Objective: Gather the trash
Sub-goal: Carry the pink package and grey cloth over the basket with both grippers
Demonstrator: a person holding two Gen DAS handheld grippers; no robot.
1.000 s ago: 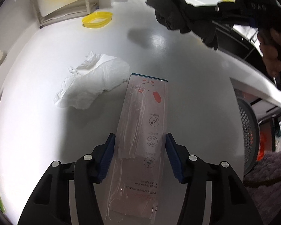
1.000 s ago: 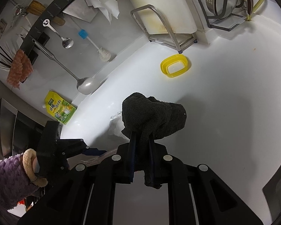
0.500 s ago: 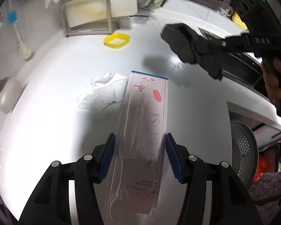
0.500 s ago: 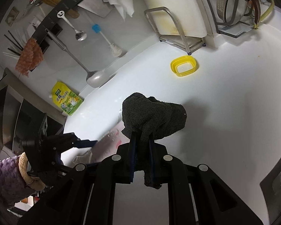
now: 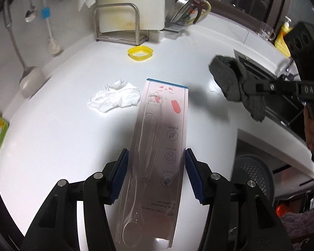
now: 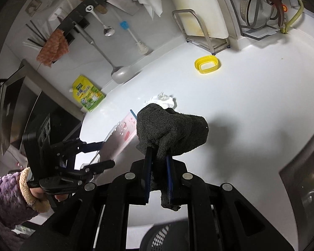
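- The left gripper (image 5: 157,173) is seen at the bottom centre of the left wrist view, its blue pads pressed against the two long edges of a clear toothbrush package (image 5: 157,159), which is held lengthwise along the fingers.
- The package is shown lifted off the white countertop (image 5: 62,146); its blue-edged far end reaches the middle of the frame.
- The right gripper (image 6: 158,175) is seen at the bottom centre of the right wrist view, closed tightly on a dark grey cloth (image 6: 171,133), which bulges beyond the fingertips and hangs in a flap between them.
- In the left wrist view the same cloth is seen at the right of the frame, held above the counter's edge.
- A crumpled white tissue (image 5: 115,99) is left lying on the countertop, just left of the package's far end.
- A yellow ring-shaped lid (image 5: 140,52) is seen resting on the counter in the upper centre, just in front of a metal rack (image 5: 117,24).
- A purple sleeve (image 6: 8,196) is visible at the lower left of the right wrist view.
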